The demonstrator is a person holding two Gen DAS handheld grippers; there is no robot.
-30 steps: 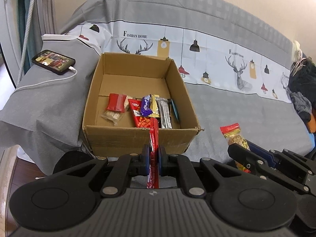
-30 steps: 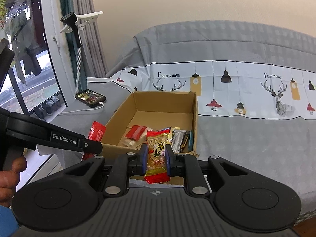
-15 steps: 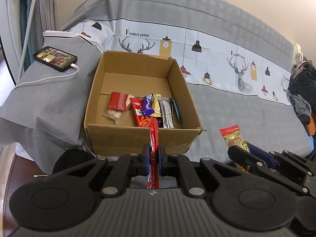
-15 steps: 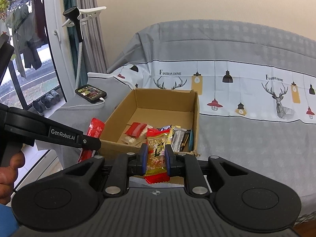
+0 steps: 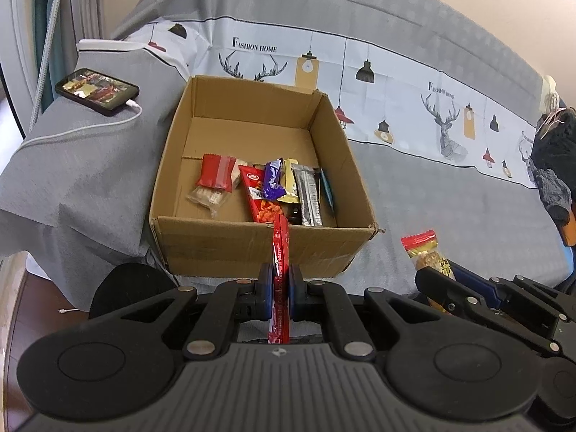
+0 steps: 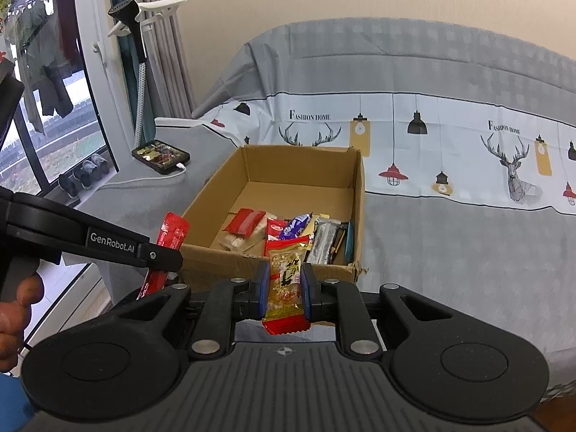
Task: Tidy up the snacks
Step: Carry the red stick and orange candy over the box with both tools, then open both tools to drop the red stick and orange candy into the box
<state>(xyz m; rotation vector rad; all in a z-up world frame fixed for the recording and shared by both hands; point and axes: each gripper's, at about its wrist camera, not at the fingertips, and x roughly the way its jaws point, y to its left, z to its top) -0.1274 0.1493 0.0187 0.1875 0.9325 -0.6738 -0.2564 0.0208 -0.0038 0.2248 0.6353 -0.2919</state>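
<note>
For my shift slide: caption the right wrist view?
Right gripper holds a peanut snack before the cardboard box.

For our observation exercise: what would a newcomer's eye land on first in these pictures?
The open cardboard box on the grey sofa cover, with bright snack packets along its near side. Before it, the left gripper is shut on a thin red packet, and the right gripper on a peanut snack packet.
</note>
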